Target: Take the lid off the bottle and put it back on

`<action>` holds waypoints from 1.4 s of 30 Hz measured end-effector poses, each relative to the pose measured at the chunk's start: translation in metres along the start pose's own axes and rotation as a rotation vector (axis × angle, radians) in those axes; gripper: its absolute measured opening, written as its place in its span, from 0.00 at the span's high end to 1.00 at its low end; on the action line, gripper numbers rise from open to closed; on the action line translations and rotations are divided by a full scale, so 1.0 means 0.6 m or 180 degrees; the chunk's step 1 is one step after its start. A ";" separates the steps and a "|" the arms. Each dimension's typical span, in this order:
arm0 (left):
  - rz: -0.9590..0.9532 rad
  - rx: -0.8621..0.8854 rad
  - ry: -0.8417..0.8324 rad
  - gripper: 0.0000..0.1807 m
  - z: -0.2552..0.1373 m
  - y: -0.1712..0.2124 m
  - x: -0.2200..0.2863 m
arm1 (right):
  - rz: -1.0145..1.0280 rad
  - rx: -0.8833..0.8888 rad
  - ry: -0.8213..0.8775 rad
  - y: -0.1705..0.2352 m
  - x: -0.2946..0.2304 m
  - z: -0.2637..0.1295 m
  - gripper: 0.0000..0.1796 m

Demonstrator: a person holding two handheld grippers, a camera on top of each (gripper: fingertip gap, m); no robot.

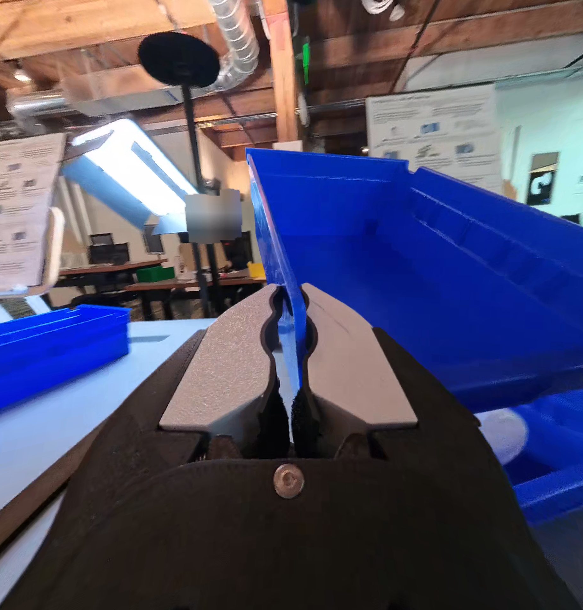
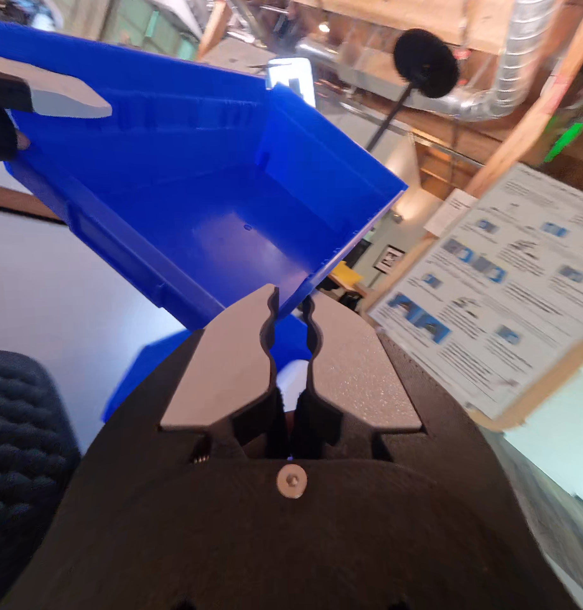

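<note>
Left wrist view, left gripper [image 1: 291, 297] clenched on a tilted blue bin's [image 1: 415, 264] wall — right gripper [image 2: 291, 298] pinching the opposite rim, second blue bin [image 1: 52, 343] on the white table [image 1: 69, 429].

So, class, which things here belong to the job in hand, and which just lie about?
In hand: left gripper, right gripper, both clamped on the tilted blue bin. No bottle clearly shows.
Lying about: flat blue bin, printed sheet, dark chair.
</note>
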State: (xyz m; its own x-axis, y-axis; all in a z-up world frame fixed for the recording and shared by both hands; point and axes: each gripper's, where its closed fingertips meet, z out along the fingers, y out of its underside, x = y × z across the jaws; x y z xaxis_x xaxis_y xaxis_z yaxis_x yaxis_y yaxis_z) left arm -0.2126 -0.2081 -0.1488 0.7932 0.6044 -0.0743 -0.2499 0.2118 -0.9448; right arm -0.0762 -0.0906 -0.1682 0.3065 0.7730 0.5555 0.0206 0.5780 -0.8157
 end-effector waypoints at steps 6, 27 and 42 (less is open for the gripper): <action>-0.0190 -0.0019 0.0918 0.95 0.087 -0.022 0.263 | -0.0068 -0.0323 0.0956 0.062 0.200 -0.152 0.94; -0.0585 -0.1460 0.2725 0.85 -0.012 0.190 0.810 | 0.0801 -0.1950 0.2186 0.365 0.416 -0.556 0.97; -0.1007 -0.1618 0.3749 0.50 -0.066 0.158 0.810 | 0.1310 -0.2494 0.1959 0.450 0.391 -0.578 0.91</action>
State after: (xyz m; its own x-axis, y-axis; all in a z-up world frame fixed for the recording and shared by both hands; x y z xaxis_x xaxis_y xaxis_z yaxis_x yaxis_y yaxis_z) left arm 0.1713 0.0753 -0.2872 0.8480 -0.4974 0.1832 0.0642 -0.2466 -0.9670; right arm 0.3310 0.1561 -0.3142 0.8505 0.4792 0.2167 0.3432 -0.1935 -0.9191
